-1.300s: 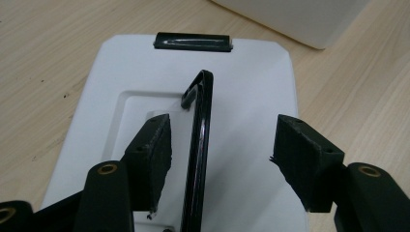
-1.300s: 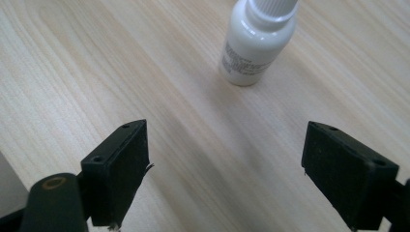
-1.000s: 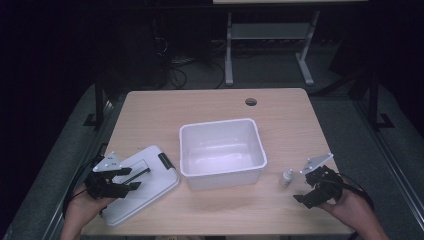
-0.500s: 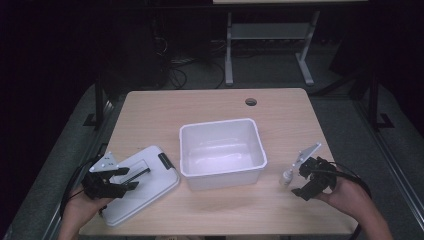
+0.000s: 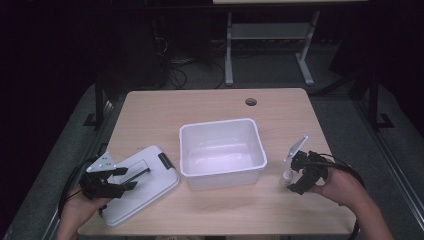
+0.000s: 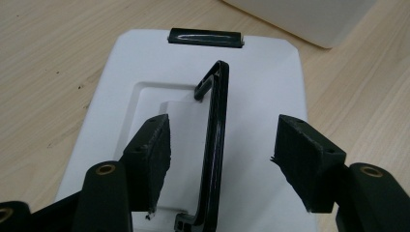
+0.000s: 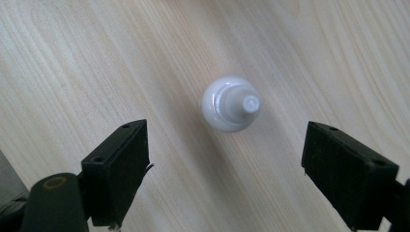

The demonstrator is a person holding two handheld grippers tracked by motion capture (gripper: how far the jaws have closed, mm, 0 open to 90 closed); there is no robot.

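Right gripper (image 7: 227,159) fingers were spread wide, small white bottle (image 7: 231,104) upright at 12 o'clock between them; left gripper (image 6: 220,154) fingers spread astride lid handle (image 6: 212,145).

The bin (image 5: 221,147) stands mid-counter (image 5: 200,105) and blocks the straight way between the two sides. Behind the bin the counter is bare wood apart from a cable hole (image 5: 251,102). Left of the bin the lid (image 5: 142,182) lies flat, its raised black handle (image 6: 212,145) standing up between the spread jaws of the left tongs (image 6: 220,159). Right of the bin a small bottle (image 7: 232,104) stands upright, with clear wood all round it inside the wide-open right tongs (image 7: 225,166).
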